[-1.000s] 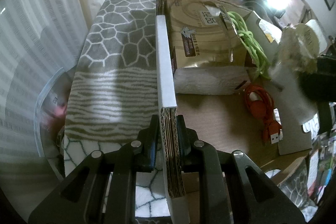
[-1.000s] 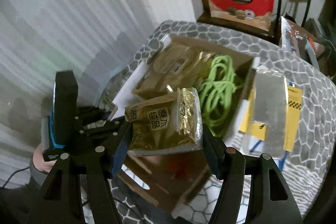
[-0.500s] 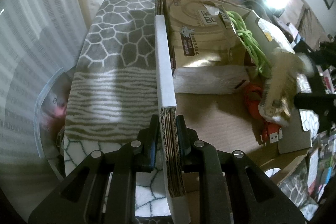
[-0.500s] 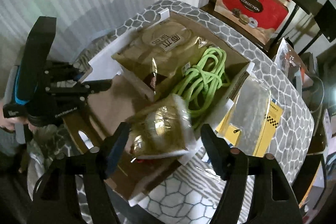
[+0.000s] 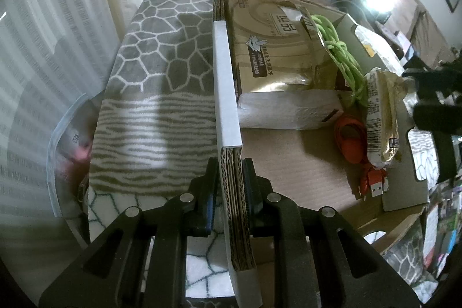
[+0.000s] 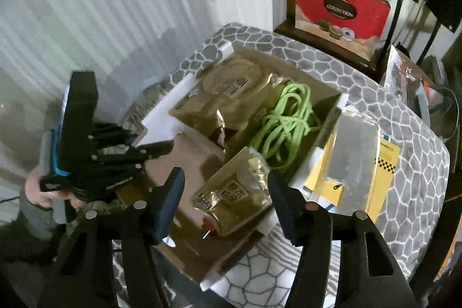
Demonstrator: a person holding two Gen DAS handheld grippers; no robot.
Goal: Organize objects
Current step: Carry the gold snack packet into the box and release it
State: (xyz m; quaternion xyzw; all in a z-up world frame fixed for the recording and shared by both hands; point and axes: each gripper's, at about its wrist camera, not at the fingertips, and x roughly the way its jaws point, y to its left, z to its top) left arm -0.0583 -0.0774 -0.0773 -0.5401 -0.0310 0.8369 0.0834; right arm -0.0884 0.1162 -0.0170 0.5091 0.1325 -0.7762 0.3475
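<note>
1. My left gripper (image 5: 231,186) is clamped on the box wall (image 5: 226,94); I'd hold it steady.
2. My right gripper (image 6: 225,192) is apart, jaws closing, touching nothing. The gold packet (image 6: 234,192) lies in the box over the orange cable (image 5: 350,140), beside the green cord (image 6: 284,123).
3. I'd lift clear without snagging.

The left hand-held gripper (image 5: 231,178) points steeply down, its jaws clamped tight on the box wall (image 5: 226,94). A hand (image 6: 43,195) grips its handle at the left. The right hand-held gripper (image 6: 223,186) tilts down too, jaws closing, pads (image 6: 170,192) clear of the gold packet (image 6: 234,192) between them.
</note>
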